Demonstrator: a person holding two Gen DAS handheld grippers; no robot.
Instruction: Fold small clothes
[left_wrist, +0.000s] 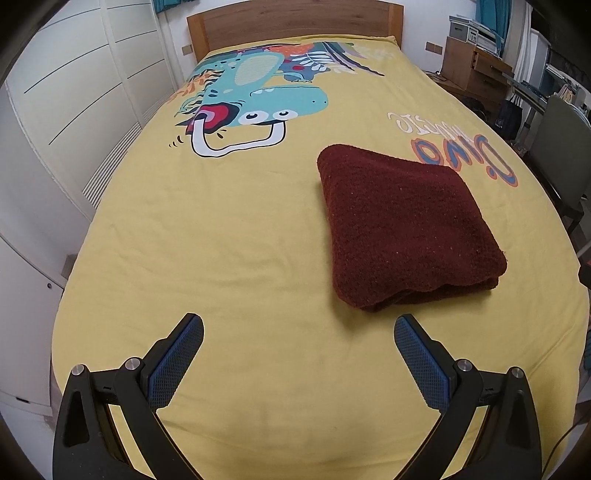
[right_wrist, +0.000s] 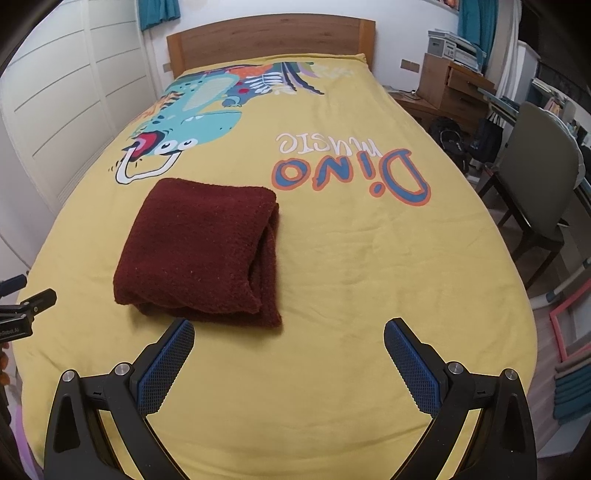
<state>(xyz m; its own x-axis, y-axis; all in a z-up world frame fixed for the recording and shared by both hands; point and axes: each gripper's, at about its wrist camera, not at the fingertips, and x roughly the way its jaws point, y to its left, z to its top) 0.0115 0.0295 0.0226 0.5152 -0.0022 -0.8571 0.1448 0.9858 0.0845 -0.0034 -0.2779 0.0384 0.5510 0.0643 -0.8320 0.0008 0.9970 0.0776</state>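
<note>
The dark red fleece garment lies folded into a thick square on the yellow bed cover, toward the foot edge and between both claws. The left claw and right claw gape wide and empty, apparently backed off because folding looks finished.

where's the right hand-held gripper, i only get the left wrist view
Observer: The right hand-held gripper is open and empty over the yellow bedcover, just short of the near right corner of the dark red folded cloth.
Operator: is the fold shut on the cloth's right side
Observer: No. Along that side the layers gape, with a loose top edge curling over a dark gap.
</note>
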